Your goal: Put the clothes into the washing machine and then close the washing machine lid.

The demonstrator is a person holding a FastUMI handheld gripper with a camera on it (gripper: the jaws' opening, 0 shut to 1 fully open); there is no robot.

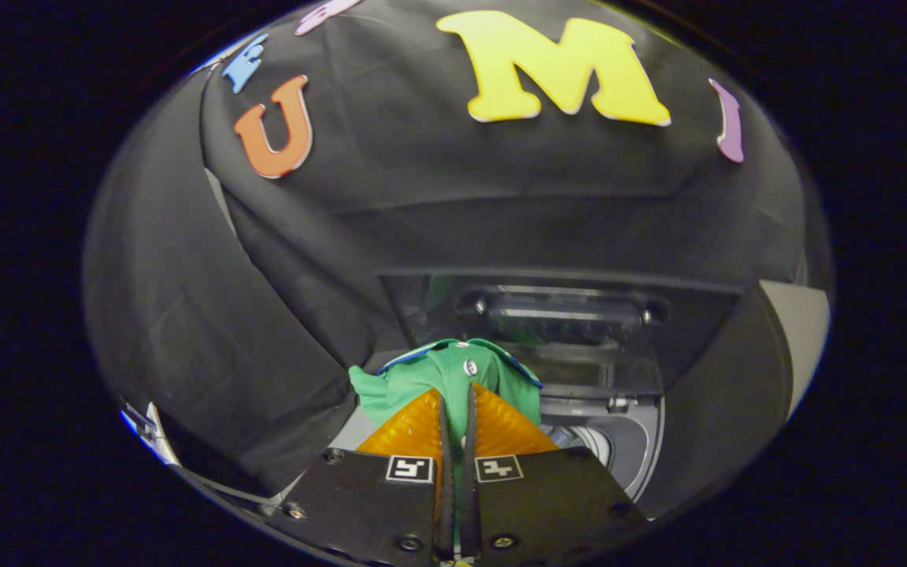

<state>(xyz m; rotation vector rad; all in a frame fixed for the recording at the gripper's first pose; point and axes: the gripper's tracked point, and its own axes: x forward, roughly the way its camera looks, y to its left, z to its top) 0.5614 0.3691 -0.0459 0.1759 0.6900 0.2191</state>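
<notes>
Tongs [454,391] pinch green shirt [453,370] — above open washer [619,441].

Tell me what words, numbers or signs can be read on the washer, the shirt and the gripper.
No text can be read.
Gripper, shut on the green shirt: two square markers, black-and-white patterns, no words.
Shirt: a small white dot near the collar, too small to read.
Washer lid, open beyond the fingers: dark, nothing legible.
</notes>
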